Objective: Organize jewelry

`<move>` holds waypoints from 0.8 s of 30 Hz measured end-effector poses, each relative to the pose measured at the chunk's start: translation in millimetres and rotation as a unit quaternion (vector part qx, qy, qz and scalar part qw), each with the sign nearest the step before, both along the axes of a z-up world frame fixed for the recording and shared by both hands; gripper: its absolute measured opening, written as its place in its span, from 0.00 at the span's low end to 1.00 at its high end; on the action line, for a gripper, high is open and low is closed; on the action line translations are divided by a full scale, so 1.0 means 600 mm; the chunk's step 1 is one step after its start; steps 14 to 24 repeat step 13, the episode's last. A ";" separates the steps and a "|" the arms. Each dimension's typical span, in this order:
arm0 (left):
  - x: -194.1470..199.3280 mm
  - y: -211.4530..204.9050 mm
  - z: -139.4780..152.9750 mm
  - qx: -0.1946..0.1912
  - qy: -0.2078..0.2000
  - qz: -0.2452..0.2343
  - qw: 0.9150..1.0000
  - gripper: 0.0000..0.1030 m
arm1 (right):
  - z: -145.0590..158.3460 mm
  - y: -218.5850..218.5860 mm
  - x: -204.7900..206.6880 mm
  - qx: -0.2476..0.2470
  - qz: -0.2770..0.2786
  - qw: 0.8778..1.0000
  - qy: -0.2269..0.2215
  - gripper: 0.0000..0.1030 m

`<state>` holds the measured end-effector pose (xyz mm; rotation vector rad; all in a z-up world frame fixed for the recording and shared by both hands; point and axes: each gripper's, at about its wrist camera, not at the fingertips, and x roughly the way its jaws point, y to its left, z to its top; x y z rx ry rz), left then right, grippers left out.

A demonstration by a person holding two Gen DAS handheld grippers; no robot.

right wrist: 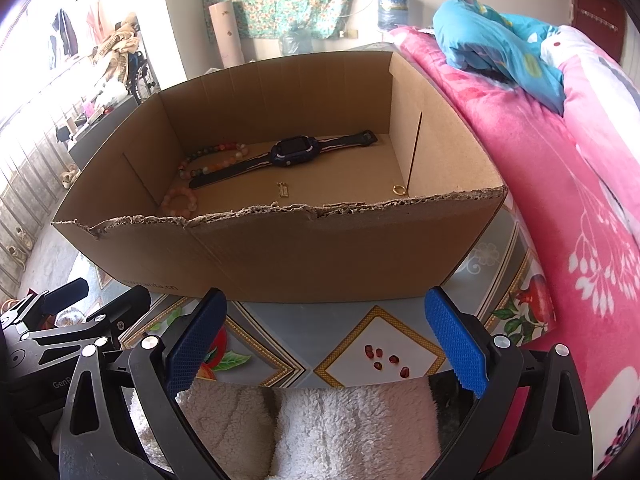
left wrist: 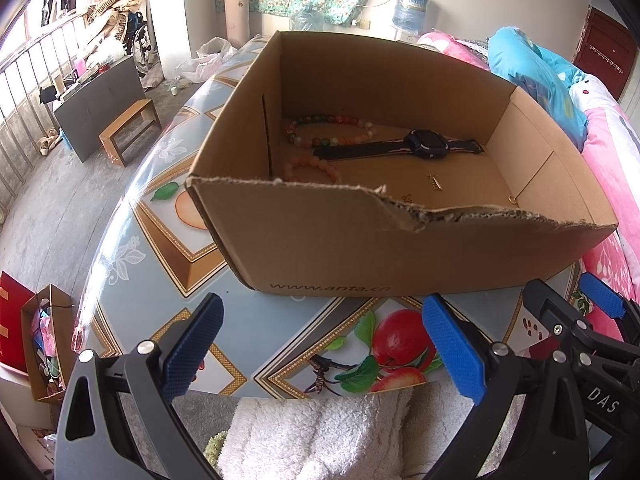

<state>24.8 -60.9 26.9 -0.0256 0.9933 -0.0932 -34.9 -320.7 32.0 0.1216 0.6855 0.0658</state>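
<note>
my left gripper [left wrist: 322, 344] is wide apart, and nothing is between its two blue fingers [left wrist: 192, 344]. it hangs over the near edge of the table [left wrist: 256, 320], just in front of the box. my right gripper [right wrist: 324, 340] is wide apart too, with nothing in it. it is close beside the left one, and each camera sees a bit of the other gripper at the side. under both grippers is something white and fluffy [right wrist: 320, 428].

the table has a shiny cover with red apples [left wrist: 400, 340] and gold squares on it. a few small red seeds [right wrist: 384, 358] are in a white square between my right fingers; i cannot tell if they are real or printed on the cover.

just past my fingers sits a brown cardboard box [right wrist: 320, 252] with a torn top edge. the jewelry is all inside it, on the bottom. a dark watch [right wrist: 294, 152] lies flat near the back wall with its strap stretched out. a string of many-colored beads [right wrist: 218, 160] lies to the left of it, and the strap goes over part of it. a small ring of pink beads [right wrist: 180, 202] sits in the near left corner. a tiny gold piece [right wrist: 283, 190] lies in the middle of the floor. a small gold ring [right wrist: 399, 190] sits by the right wall.

to the right of the table is a bed with a pink blanket [right wrist: 560, 200] and a blue one [right wrist: 500, 44].
</note>
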 end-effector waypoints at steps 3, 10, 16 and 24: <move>0.001 0.000 0.000 0.000 0.000 0.000 1.000 0.95 | 0.000 0.000 0.000 0.000 0.000 1.000 0.000 0.93; -0.001 0.001 0.002 0.003 -0.002 0.001 1.000 0.95 | -0.001 -0.001 0.000 0.000 0.000 1.000 0.000 0.93; 0.000 0.001 0.002 0.004 -0.003 0.001 1.000 0.95 | 0.000 -0.001 0.001 0.000 0.000 1.000 0.000 0.93; 0.000 0.001 0.002 0.004 -0.003 0.001 1.000 0.95 | 0.000 -0.001 0.001 0.000 0.000 1.000 0.000 0.93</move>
